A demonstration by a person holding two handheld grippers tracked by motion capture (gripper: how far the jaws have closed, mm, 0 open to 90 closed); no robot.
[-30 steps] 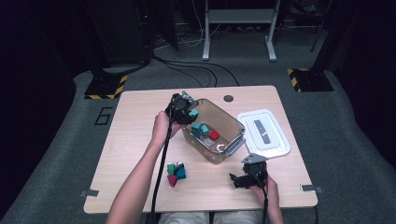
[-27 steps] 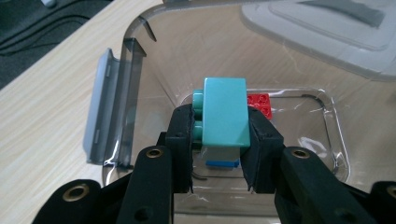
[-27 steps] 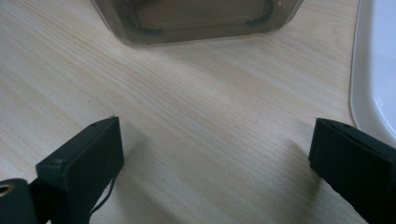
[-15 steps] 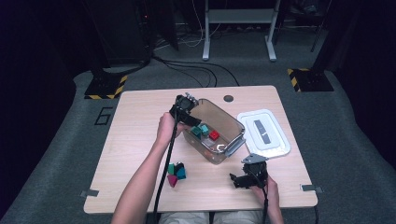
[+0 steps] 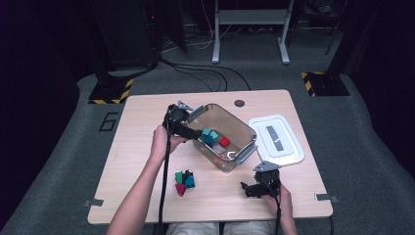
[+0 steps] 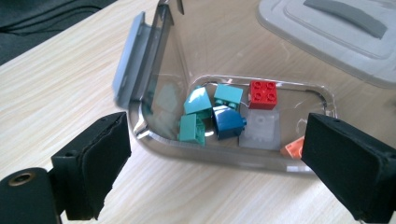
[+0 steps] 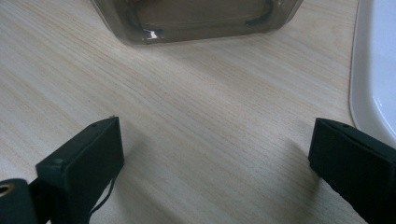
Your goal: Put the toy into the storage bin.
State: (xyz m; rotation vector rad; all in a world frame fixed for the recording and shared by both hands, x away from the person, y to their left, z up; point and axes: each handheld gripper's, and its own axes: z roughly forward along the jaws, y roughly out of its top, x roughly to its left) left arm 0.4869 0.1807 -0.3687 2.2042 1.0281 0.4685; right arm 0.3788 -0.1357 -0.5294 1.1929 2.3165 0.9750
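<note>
The left gripper (image 6: 212, 177) hangs at the near rim of the clear plastic bin (image 5: 243, 129); its fingers (image 6: 93, 163) have just been opening and stand wide with nothing between them. Below them in the bin lie teal, dark blue, red and orange toy bricks (image 6: 212, 114), mid-table. A small heap of green, teal and crimson bricks (image 5: 184, 180) waits towards the near edge. The right gripper (image 5: 257, 188) rests by the near right corner, fingers (image 7: 81, 163) spread and empty, beside the white lid (image 5: 275, 139). I judge the risk is the left hand clipping the bin's grey latch (image 6: 126, 70) and shoving the bin.
</note>
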